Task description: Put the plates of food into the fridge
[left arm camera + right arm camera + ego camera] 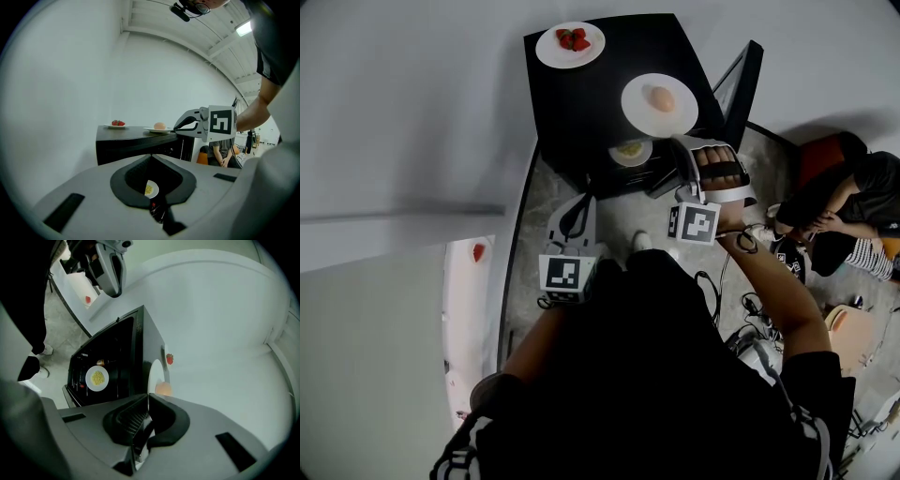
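Right now the right gripper [148,397] is clamped on the rim of the plate of round orange food [642,120] atop the black fridge [581,103]. The left gripper [151,156], jaws together and empty, hovers before the fridge's front.

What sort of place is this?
Probably a lab or studio, not a home kitchen: a small black fridge stands alone by bare white walls, cables trail over the grey floor, and a strip light hangs on a high industrial ceiling.
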The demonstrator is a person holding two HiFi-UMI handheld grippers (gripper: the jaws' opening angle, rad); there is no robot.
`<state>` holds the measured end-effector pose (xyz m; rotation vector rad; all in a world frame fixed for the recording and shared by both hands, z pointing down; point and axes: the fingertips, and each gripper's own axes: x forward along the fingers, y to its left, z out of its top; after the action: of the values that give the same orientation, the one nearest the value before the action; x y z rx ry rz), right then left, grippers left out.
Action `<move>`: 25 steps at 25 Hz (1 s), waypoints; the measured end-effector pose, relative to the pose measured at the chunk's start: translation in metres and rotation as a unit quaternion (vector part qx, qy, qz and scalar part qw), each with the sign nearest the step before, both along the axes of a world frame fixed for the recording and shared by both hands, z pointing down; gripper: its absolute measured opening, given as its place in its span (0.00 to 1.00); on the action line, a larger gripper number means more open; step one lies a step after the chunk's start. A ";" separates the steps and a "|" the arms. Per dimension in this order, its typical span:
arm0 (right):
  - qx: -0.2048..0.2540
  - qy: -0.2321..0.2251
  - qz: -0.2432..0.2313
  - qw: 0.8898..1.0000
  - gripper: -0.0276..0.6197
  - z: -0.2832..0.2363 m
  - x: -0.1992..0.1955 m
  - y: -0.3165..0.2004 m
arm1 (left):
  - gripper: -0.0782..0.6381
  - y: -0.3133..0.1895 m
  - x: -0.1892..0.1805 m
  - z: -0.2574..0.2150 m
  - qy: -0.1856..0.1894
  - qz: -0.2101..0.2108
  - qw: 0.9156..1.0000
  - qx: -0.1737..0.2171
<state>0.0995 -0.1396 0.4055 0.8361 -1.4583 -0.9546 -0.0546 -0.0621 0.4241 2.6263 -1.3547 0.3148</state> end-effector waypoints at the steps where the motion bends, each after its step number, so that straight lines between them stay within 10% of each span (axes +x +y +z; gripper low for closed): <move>1: -0.001 -0.001 0.001 1.000 0.09 0.001 0.000 0.002 | 0.14 0.000 0.001 0.001 0.000 0.003 1.000 0.000; 25: 0.066 0.010 -0.016 0.998 0.09 -0.006 -0.001 0.001 | 0.14 0.002 -0.003 0.007 0.000 0.008 1.000 -0.008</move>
<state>0.0985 -0.1390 0.3991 0.8988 -1.4070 -1.0908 -0.0572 -0.0599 0.4308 2.6267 -1.3253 0.3251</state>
